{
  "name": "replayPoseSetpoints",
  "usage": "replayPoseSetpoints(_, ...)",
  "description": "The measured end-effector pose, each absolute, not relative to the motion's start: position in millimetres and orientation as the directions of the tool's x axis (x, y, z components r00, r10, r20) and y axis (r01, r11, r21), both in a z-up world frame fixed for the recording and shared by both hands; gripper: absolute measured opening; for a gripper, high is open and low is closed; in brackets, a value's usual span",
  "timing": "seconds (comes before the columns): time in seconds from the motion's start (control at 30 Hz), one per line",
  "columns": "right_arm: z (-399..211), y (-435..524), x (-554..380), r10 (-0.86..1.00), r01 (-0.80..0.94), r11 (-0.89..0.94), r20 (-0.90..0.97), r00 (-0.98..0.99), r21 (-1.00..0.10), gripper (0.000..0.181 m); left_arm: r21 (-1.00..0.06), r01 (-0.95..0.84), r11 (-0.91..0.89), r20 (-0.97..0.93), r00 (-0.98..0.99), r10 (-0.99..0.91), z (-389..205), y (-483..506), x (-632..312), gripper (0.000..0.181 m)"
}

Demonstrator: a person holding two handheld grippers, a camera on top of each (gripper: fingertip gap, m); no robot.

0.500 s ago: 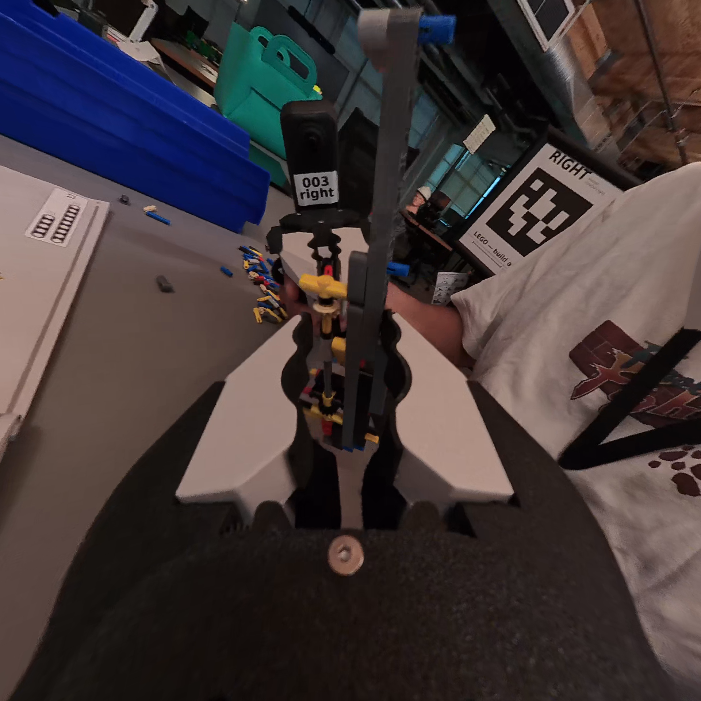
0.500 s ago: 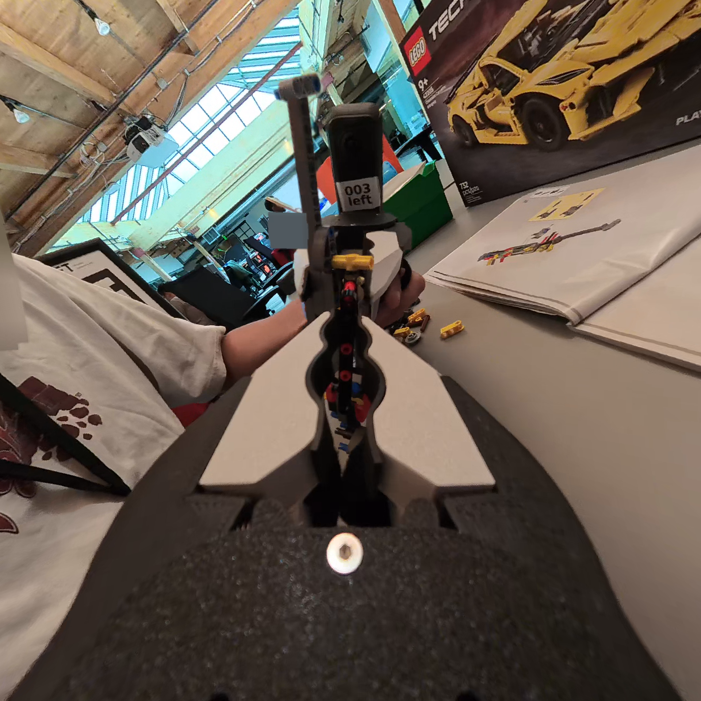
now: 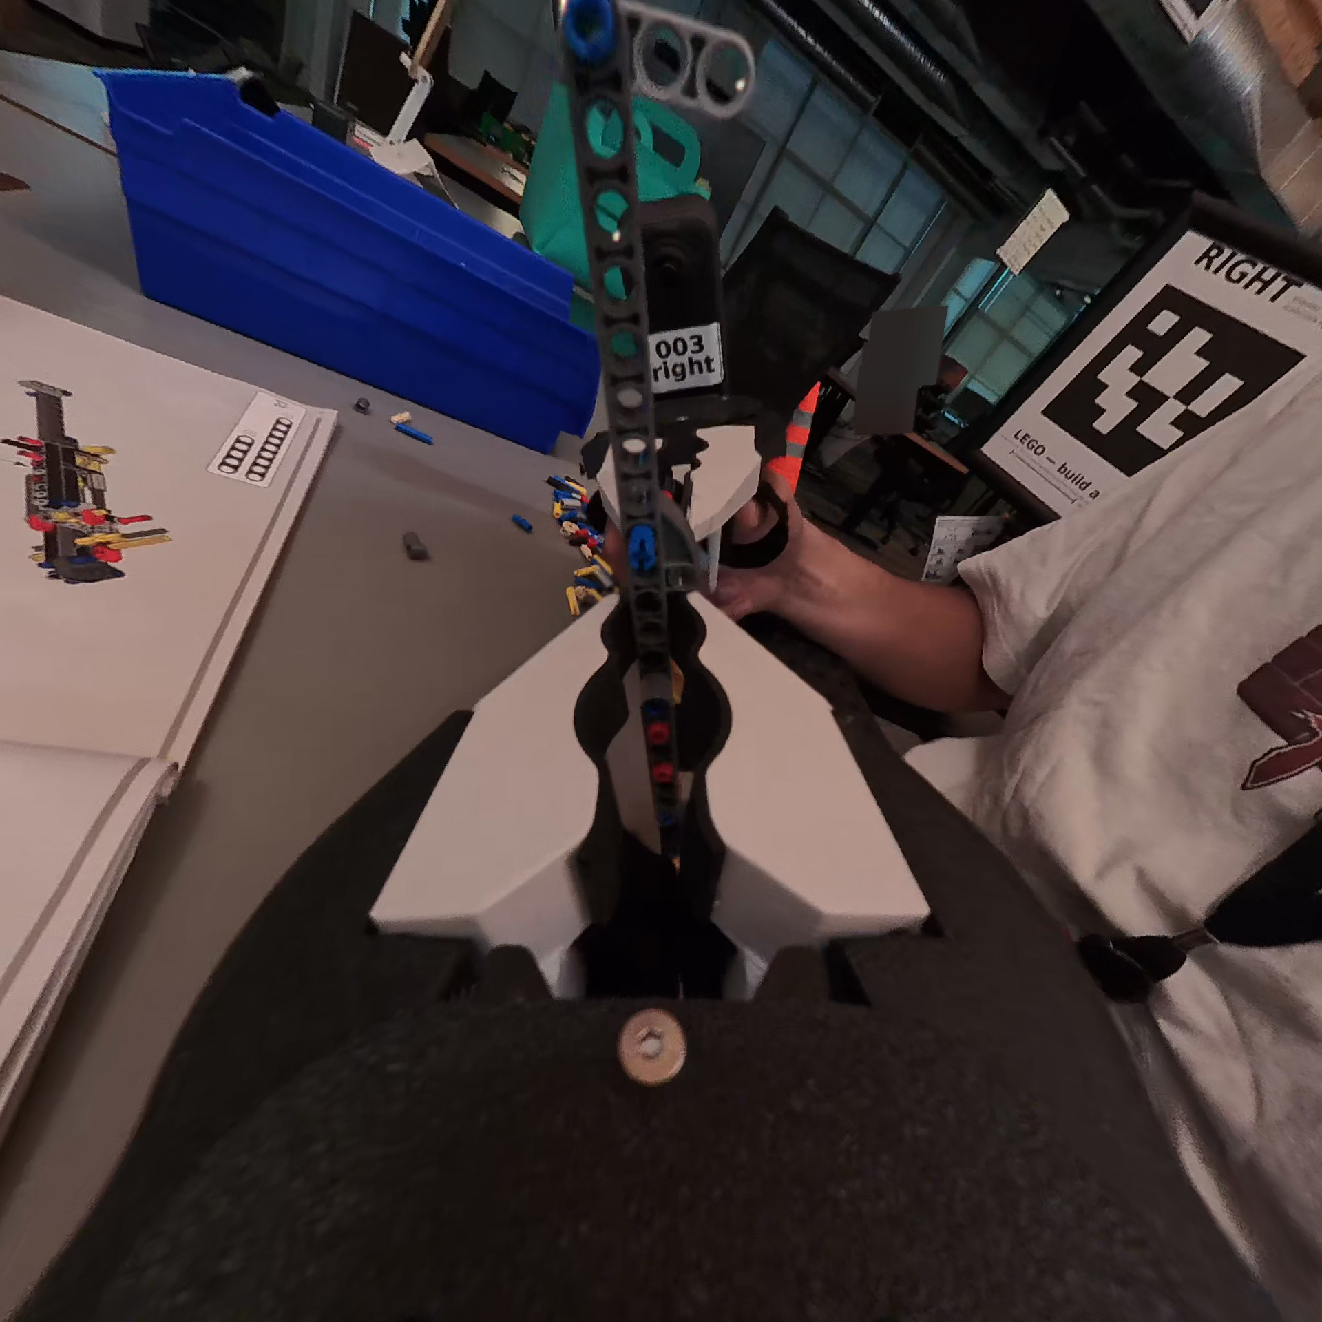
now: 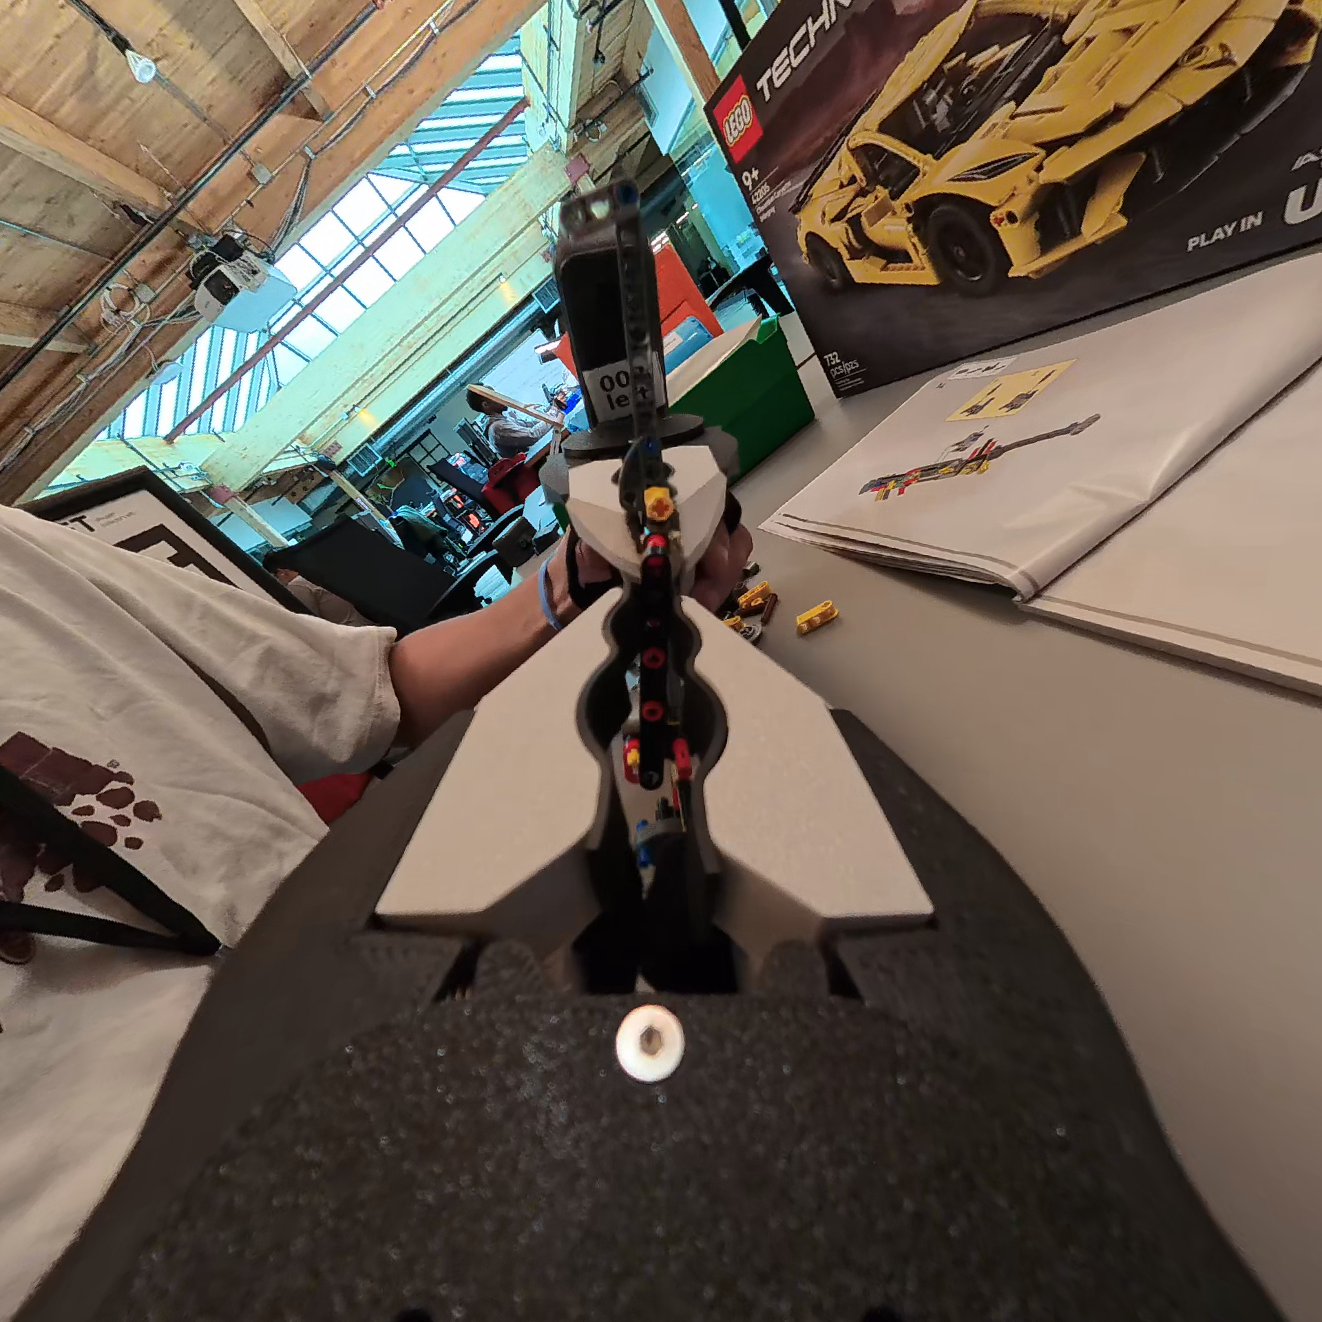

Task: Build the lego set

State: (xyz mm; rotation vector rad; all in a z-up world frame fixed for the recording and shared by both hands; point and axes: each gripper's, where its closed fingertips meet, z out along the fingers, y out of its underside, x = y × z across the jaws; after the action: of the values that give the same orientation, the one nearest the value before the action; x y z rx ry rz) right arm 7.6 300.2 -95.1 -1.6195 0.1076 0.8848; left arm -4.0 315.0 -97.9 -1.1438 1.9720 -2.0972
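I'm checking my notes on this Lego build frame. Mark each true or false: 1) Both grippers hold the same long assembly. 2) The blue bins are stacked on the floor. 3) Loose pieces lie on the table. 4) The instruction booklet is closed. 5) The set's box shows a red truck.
1) True: the left gripper and right gripper both clamp the long assembly.
2) False: the blue bins sit on the table.
3) True: loose pieces lie there.
4) False: the instruction booklet lies open.
5) False: the box shows a yellow car.
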Motion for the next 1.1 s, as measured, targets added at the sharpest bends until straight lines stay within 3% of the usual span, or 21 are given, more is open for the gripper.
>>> replayPoseSetpoints(0.73, -90.2, 304.3, 3.3, 0.411, -0.571, -0.249, -0.619, 0.669, -0.783, 0.006, -0.833, -0.477, -0.282, 0.554, -0.722, -0.414, -92.2, 304.9, -1.3, 0.01)
replayPoseSetpoints(0.93, -85.1, 307.9, 9.3, 0.406, -0.678, -0.225, -0.7, 0.587, -0.7, 0.005, -0.826, -0.489, -0.282, 0.564, -0.703, -0.434, -95.3, 299.2, 1.7, 0.017)
replayPoseSetpoints(1.1, -80.9, 309.0, 12.6, 0.411, -0.706, -0.199, -0.712, 0.569, -0.68, 0.005, -0.821, -0.452, -0.348, 0.569, -0.695, -0.44, -88.0, 301.9, 8.4, 0.01)
